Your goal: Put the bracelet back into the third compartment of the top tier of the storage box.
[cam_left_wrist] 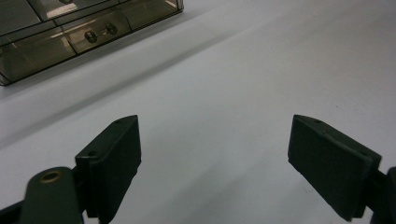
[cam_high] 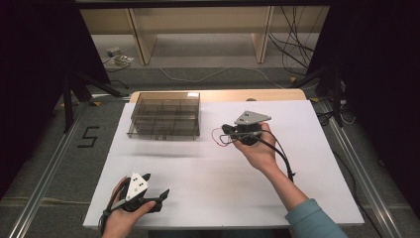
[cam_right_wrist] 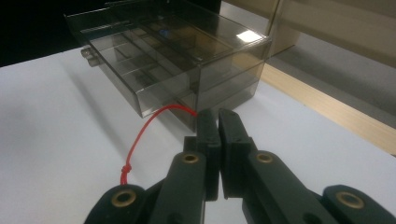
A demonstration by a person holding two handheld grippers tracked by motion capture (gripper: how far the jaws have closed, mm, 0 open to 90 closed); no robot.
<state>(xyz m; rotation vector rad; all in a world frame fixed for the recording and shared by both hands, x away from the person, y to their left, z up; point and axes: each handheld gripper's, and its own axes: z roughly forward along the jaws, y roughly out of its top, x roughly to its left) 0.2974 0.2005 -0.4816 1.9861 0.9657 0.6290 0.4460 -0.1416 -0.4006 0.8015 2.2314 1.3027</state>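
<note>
A smoky transparent compartment box (cam_high: 165, 115) stands at the back left of the white table (cam_high: 223, 183). My right gripper (cam_high: 225, 130) hovers just right of it, tips toward it, shut on a thin red cord (cam_high: 218, 139). In the right gripper view the jaws (cam_right_wrist: 217, 114) are pressed together, and the red cord (cam_right_wrist: 140, 133) loops out to their left, close to the corner of the box (cam_right_wrist: 187, 60). My left gripper (cam_high: 157, 200) rests near the front left edge. It stands wide open (cam_left_wrist: 215, 123) over bare table. Small metal parts (cam_left_wrist: 100, 33) lie in one compartment of the box (cam_left_wrist: 28, 51).
A black cable (cam_high: 282, 153) trails from the right gripper along the person's forearm. Beyond the far edge of the table are a wooden shelf frame (cam_high: 143, 39) and loose cables (cam_high: 292, 49) on the floor. Metal rails (cam_high: 49, 168) run along both sides of the table.
</note>
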